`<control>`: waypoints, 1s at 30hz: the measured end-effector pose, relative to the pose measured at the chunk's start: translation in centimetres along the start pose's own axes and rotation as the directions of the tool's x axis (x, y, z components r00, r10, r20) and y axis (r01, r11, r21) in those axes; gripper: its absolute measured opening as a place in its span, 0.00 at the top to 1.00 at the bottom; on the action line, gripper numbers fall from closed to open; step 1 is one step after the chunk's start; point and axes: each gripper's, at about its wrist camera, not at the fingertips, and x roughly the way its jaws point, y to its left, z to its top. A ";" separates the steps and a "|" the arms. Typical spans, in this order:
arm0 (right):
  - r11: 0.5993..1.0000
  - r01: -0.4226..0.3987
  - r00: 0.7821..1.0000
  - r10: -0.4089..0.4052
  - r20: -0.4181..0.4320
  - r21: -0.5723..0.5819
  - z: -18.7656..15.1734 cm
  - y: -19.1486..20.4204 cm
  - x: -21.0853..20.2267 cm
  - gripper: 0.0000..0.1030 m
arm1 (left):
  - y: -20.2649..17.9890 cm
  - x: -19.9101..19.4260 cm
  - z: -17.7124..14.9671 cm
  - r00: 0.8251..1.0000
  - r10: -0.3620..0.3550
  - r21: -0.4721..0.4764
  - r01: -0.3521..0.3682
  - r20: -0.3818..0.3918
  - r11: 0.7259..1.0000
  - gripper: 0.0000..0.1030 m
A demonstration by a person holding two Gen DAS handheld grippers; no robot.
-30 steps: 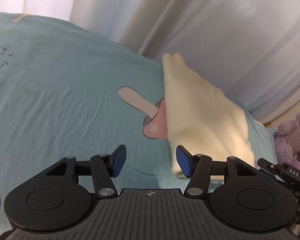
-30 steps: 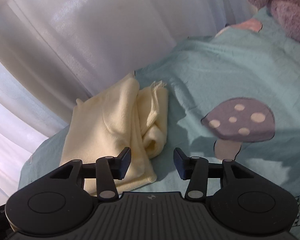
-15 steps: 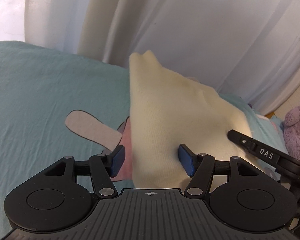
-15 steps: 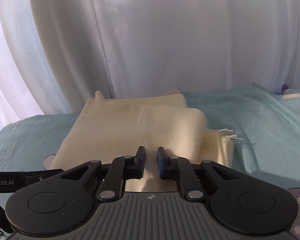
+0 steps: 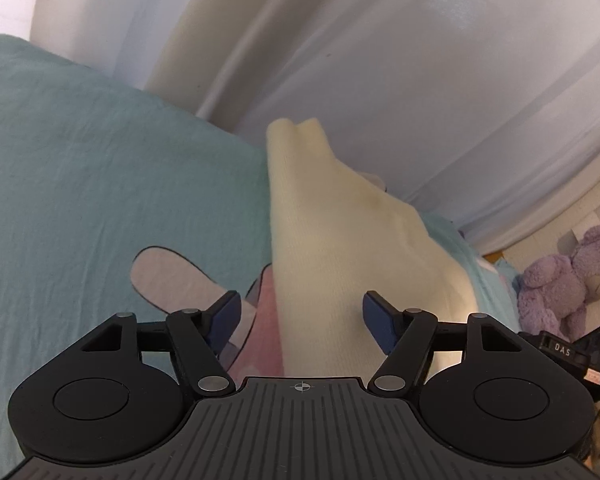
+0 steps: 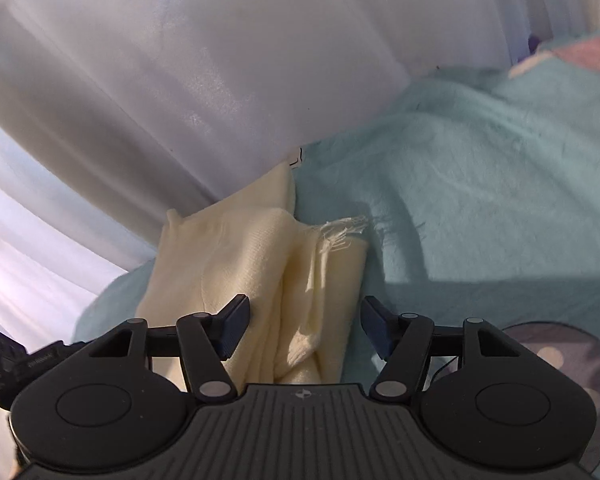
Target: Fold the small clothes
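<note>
White curtains back a teal bedsheet (image 6: 480,200) where the cream cloth (image 6: 260,272) lies folded in layers, seemingly nearly done, while left gripper (image 5: 300,320) and right gripper (image 6: 304,326) gape wide, holding nothing.

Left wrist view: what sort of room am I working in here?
Most likely a bedroom: a teal mushroom-print bedsheet under the cream garment, sheer white curtains right behind it, and a purple teddy bear at the side.
</note>
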 end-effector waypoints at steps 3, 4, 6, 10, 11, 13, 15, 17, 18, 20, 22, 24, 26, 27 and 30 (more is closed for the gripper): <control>0.992 -0.080 0.996 0.083 -0.017 0.102 0.6 -1.4 0.6 0.41 | 0.4 1.7 0.2 0.998 -0.049 -0.038 0.047 -0.039 0.998 0.35; 0.987 -0.100 0.994 0.104 -0.026 0.125 0.8 -1.5 0.8 0.41 | 0.5 2.1 0.3 0.997 -0.068 -0.057 0.065 -0.045 0.996 0.36; 0.982 -0.122 0.990 0.131 -0.050 0.143 1.0 -1.5 1.7 0.46 | 0.7 2.7 0.4 0.994 -0.101 -0.099 0.095 -0.052 0.991 0.40; 0.982 -0.137 0.986 0.147 -0.076 0.127 1.1 -0.3 3.0 0.50 | 0.8 3.2 0.4 0.993 -0.106 -0.133 0.100 -0.042 0.986 0.45; 0.980 -0.149 0.983 0.162 -0.089 0.132 1.0 -0.1 3.5 0.51 | 0.7 3.3 0.3 0.994 -0.103 -0.128 0.097 -0.042 0.987 0.48; 0.974 -0.172 0.974 0.191 -0.126 0.146 0.8 0.5 5.2 0.51 | 0.5 3.4 0.2 0.995 -0.092 -0.109 0.087 -0.043 0.990 0.51; 0.983 -0.151 0.980 0.163 -0.111 0.107 0.4 1.7 5.9 0.57 | 0.3 3.3 0.2 0.996 -0.079 -0.100 0.075 -0.038 0.992 0.56; 0.990 -0.122 0.987 0.129 -0.096 0.075 0.2 3.0 5.7 0.61 | 0.0 2.7 0.3 0.997 -0.078 -0.096 0.075 -0.028 0.993 0.65; 0.991 -0.118 0.988 0.123 -0.090 0.060 0.1 3.7 5.3 0.63 | -0.2 2.3 0.3 0.997 -0.075 -0.092 0.073 -0.025 0.993 0.65; 0.991 -0.132 0.987 0.134 -0.084 0.027 -0.4 5.3 4.4 0.64 | -1.1 0.9 0.2 0.997 -0.078 -0.061 0.078 -0.008 0.995 0.66; 0.987 -0.159 0.982 0.157 -0.102 -0.008 -1.0 7.4 3.6 0.65 | -2.1 -1.0 0.1 0.996 -0.087 -0.033 0.088 0.013 0.996 0.67; 0.978 -0.203 0.972 0.196 -0.131 -0.038 -1.9 9.5 3.2 0.65 | -3.3 -4.1 -0.1 0.996 -0.076 0.008 0.076 0.047 0.997 0.67; 0.968 -0.250 0.956 0.241 -0.166 -0.030 -3.0 11.0 3.1 0.65 | -4.0 -7.4 -0.7 0.996 -0.016 0.040 0.013 0.084 0.999 0.66; 0.962 -0.272 0.946 0.264 -0.186 -0.021 -3.7 11.6 3.2 0.65 | -4.1 -9.1 -1.2 0.995 0.025 0.035 -0.029 0.099 0.999 0.66; 0.956 -0.290 0.930 0.274 -0.245 -0.034 -6.3 13.2 4.4 0.64 | -3.3 -12.7 -3.3 0.983 0.137 0.005 -0.139 0.125 0.990 0.65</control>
